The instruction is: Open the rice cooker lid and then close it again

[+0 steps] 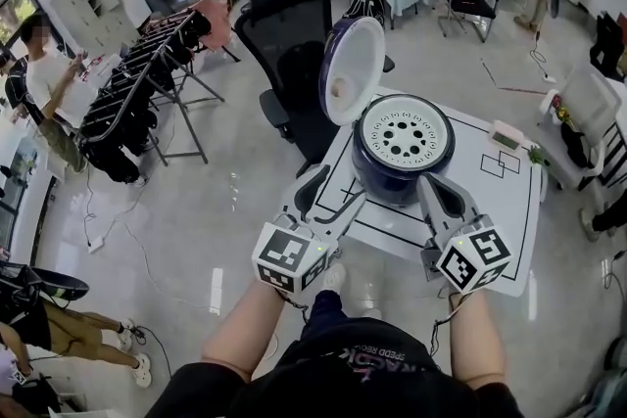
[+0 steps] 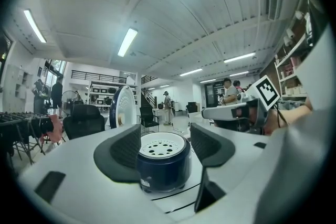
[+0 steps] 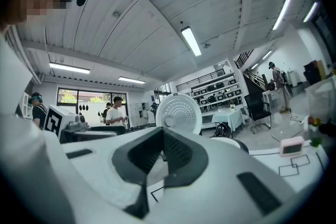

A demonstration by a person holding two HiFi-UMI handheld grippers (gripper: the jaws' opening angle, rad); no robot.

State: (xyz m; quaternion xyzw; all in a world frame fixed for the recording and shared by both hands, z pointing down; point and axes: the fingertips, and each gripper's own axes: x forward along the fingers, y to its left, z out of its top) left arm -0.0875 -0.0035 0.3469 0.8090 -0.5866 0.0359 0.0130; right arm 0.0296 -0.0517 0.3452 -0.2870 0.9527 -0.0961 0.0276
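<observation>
Standing on the table [image 1: 509, 210], the cooker [image 1: 402, 157] sat at your 12 o'clock, its lid [image 1: 351, 69] upright at the cooker's 10 o'clock. Your left gripper [image 1: 328, 196], at its 7 o'clock, had jaws spread, pinching nothing. Your right gripper [image 1: 434, 194], at 5 o'clock, had jaws pressed together, empty.

The rice cooker [image 1: 397, 176] is dark navy, and its top plate is white and dotted with holes. Its raised lid [image 1: 351, 73] is white inside with a navy rim. The surface [image 1: 511, 204] is white with black outlines. The left gripper [image 1: 333, 193] and right gripper [image 1: 438, 189] are white, with dark grey jaws and black-and-white square markers.
</observation>
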